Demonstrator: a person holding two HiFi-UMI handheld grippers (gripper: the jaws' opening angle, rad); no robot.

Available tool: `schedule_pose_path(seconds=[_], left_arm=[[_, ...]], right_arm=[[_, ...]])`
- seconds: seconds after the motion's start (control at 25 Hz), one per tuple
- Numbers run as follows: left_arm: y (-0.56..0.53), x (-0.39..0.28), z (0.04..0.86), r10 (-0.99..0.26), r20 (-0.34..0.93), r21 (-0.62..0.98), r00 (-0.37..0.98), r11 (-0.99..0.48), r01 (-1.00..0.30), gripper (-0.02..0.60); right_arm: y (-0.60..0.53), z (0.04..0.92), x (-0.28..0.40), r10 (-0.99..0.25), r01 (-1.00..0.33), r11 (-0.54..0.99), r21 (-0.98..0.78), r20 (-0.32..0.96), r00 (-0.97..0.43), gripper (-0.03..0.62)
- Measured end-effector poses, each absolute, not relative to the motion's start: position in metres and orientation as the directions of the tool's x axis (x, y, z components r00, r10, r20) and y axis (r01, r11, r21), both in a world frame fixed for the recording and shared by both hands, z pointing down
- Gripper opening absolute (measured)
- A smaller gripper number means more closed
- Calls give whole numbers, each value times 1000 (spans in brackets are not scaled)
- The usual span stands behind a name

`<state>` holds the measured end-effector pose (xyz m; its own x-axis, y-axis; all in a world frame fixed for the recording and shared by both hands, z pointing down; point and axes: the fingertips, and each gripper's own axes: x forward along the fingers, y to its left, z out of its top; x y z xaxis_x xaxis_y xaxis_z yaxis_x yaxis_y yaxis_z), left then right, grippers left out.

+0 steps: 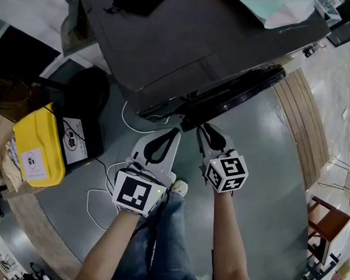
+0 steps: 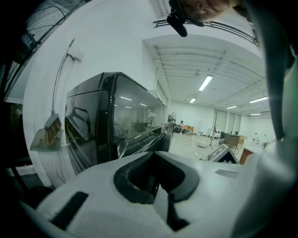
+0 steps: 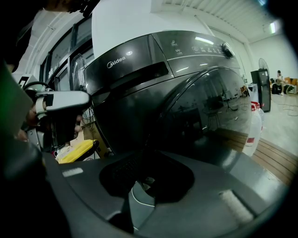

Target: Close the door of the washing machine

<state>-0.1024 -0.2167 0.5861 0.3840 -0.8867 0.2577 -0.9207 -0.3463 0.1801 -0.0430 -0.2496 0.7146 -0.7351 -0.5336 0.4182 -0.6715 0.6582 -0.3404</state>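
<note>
Head view: you hold both grippers side by side below the front of the dark washing machine (image 1: pixel 198 43), both pointed at its door (image 1: pixel 237 90). The door is the black curved band along the machine's lower front edge, and it stands out from the body.

The left gripper (image 1: pixel 175 132) has its fingertips just beside the door's lower rim, left of a dark projection (image 1: pixel 188 123) on that rim. Left gripper view shows these fingers pressed together at the tips with nothing pinched. The door's edge lies ahead of them, apart.

The right gripper (image 1: pixel 202 129) has its fingertips at the same rim, just right of the projection; contact cannot be confirmed. Right gripper view places the bulging door directly beyond and to the right of the fingers (image 3: pixel 219 186). Their dark tips merge with the dark door, so you cannot tell whether they are pinching the rim.

A white cable (image 1: pixel 129 123) lies on the floor below the machine.
</note>
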Motion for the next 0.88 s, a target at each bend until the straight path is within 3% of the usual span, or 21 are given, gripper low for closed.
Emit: schedule_pose_path(seconds=[0.04,0.08,0.44,0.88], left_arm=[[-217,-101,585,-886,257,180,386,-348,-920,5],[-217,-100,585,-885,257,180,388,-351,-919,5],[-214,-77,557,-861,262,155,437,-409,-899,5],[-221,-30,438,-845,151,87,514,-506,-858,5]], right_arm=[[-250,714,-41,-540,-677,653,-338,419,-730,80],[-251,713,-39,-550,-686,645,-337,418,-723,6],[-243,665,-1,-633,-744,591,-312,392,-667,8],[-238,495,81,-827,-854,480,-199,221,-517,8]])
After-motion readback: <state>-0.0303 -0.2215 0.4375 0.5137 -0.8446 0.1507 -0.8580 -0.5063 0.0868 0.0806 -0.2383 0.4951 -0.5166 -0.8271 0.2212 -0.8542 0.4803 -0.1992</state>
